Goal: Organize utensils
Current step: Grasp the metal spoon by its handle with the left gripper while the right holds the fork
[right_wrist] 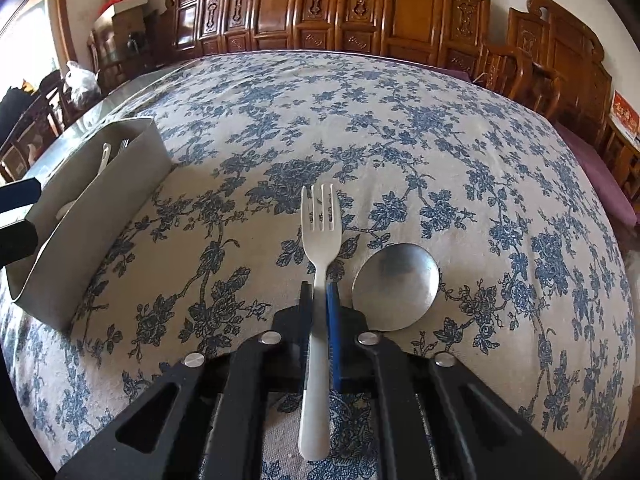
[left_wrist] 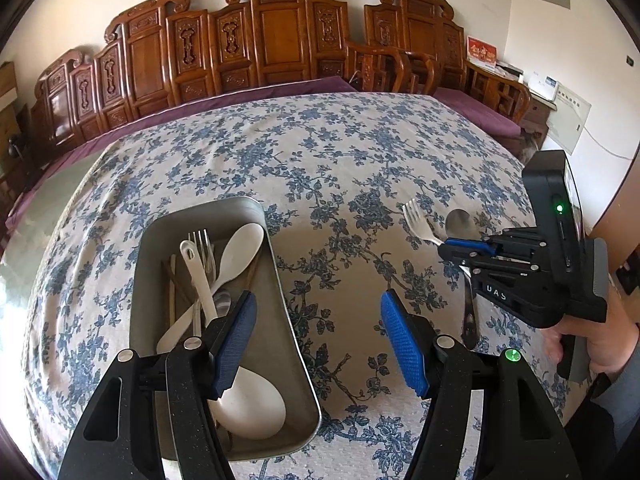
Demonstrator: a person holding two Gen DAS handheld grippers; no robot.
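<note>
Carved wooden benches (left_wrist: pixel 276 36) back a table under a blue-flowered cloth (left_wrist: pixel 320 160) in the left wrist view, where the left gripper (left_wrist: pixel 318 344) hangs with jaws wide and empty, its left finger over a metal tray (left_wrist: pixel 280 280) of utensils at seven o'clock, and the right gripper (left_wrist: pixel 460 244) sits at three o'clock. Right wrist view: the right gripper (right_wrist: pixel 320 304) pinches a white fork's (right_wrist: pixel 320 232) handle, tines toward twelve o'clock, a metal spoon (right_wrist: pixel 396 286) just beside at three o'clock, the tray (right_wrist: pixel 100 216) at nine o'clock.
</note>
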